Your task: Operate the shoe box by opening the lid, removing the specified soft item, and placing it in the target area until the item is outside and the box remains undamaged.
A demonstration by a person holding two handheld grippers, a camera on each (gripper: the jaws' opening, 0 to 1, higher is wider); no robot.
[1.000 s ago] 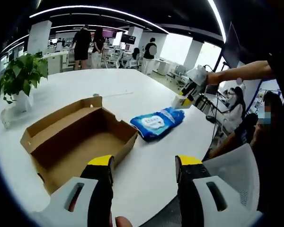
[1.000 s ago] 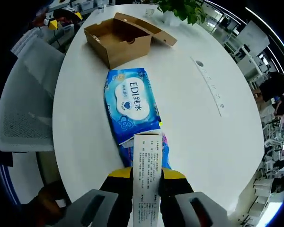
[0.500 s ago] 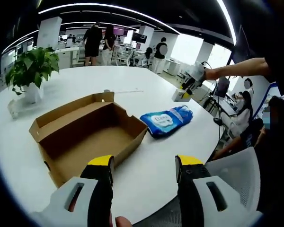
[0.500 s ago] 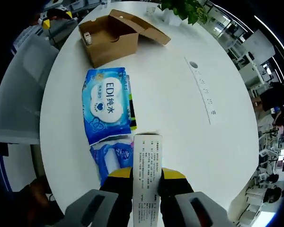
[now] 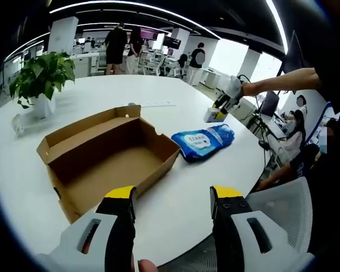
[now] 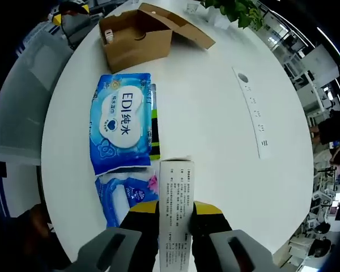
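In the left gripper view, the left gripper (image 5: 173,198) is hovering with its jaws spread wide and nothing between them, just on the near side of the shoe box (image 5: 107,160). The box is sitting on the white table (image 5: 187,204) with its lid folded back and its inside looking bare, so the opening step appears finished. Beyond the box, the blue wipes pack (image 5: 203,141) is lying flat on the table, and past that the right gripper (image 5: 222,107) is carrying a small white carton (image 5: 213,115) at the end of a person's outstretched arm.

In the right gripper view, the right gripper (image 6: 175,212) is clamping the carton (image 6: 176,195) upright between its jaws, above the table and well away from the box (image 6: 137,42). The wipes pack (image 6: 120,129) is resting between carton and box; a second blue pouch (image 6: 127,195) seems to be lying beside the carton, though it is partly hidden.

The placing step is under way. Next, the carton needs lowering onto bare table beside the wipes pack before the jaws let go.
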